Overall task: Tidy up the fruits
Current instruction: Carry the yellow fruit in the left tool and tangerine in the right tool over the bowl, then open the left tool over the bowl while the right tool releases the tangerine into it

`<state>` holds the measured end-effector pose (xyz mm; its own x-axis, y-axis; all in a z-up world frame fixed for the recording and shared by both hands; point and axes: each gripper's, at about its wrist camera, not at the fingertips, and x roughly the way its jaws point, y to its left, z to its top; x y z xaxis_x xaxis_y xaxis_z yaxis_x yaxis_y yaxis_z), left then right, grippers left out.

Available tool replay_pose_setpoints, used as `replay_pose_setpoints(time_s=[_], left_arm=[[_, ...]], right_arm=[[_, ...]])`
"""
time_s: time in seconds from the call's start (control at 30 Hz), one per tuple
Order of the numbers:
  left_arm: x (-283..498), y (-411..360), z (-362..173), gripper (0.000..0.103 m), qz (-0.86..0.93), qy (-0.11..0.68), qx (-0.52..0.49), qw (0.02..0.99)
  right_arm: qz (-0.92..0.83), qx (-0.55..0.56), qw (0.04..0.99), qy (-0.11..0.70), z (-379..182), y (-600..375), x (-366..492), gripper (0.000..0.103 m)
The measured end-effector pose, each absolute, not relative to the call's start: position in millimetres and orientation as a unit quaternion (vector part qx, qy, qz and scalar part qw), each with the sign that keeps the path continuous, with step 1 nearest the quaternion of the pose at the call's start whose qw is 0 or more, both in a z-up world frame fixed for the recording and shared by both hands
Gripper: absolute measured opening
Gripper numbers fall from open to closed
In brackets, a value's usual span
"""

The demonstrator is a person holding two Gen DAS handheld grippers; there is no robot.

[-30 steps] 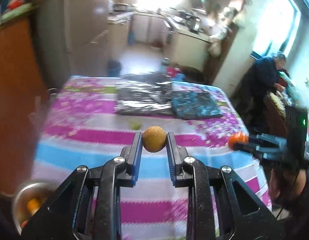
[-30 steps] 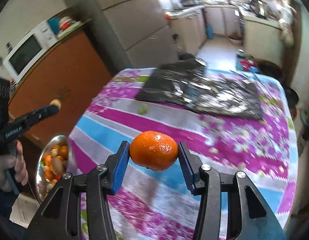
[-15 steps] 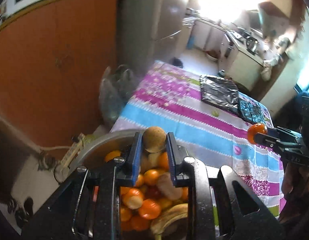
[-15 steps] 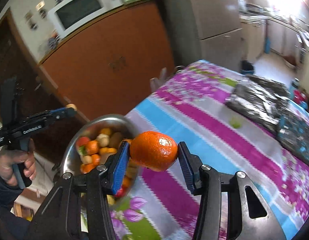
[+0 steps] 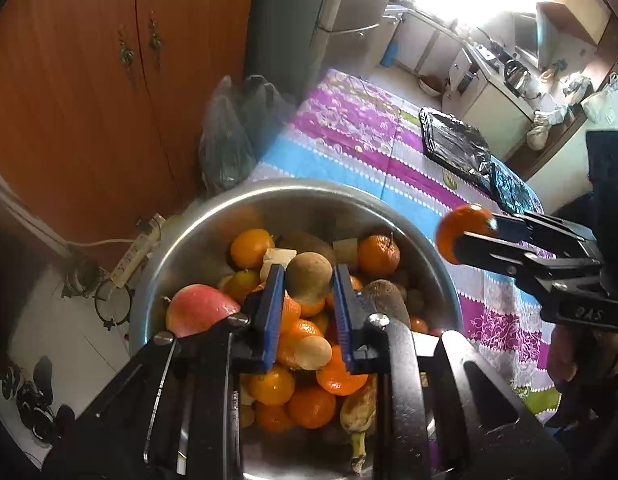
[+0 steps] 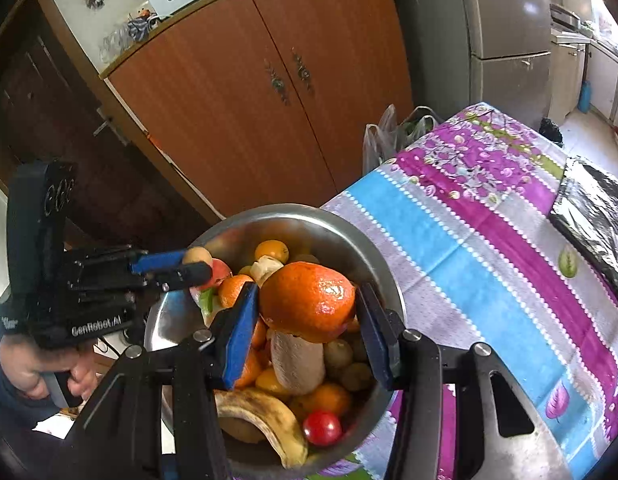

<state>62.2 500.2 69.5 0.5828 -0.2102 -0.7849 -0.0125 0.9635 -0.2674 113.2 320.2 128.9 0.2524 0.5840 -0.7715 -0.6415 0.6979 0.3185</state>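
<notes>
We find a steel bowl at the table's edge, heaped with oranges, kiwis, a spotted banana, a red apple and a small red tomato. We note a round tan-brown fruit held above the heap, clear of it. We also record a glossy orange, likewise raised over the bowl and apart from the pile.

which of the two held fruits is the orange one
The mandarin in the right claw; the left claw holds a smaller brown fruit.
</notes>
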Motion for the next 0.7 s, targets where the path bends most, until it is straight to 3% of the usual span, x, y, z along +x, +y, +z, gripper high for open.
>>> replay_pose_setpoints(time_s=[0.7], left_arm=[[64.4, 505.2, 59.6, 0.024, -0.076, 0.465, -0.120, 0.874]], right_arm=[[0.380, -0.035, 0.779, 0.497, 106.5, 343.9, 123.8, 0.052]])
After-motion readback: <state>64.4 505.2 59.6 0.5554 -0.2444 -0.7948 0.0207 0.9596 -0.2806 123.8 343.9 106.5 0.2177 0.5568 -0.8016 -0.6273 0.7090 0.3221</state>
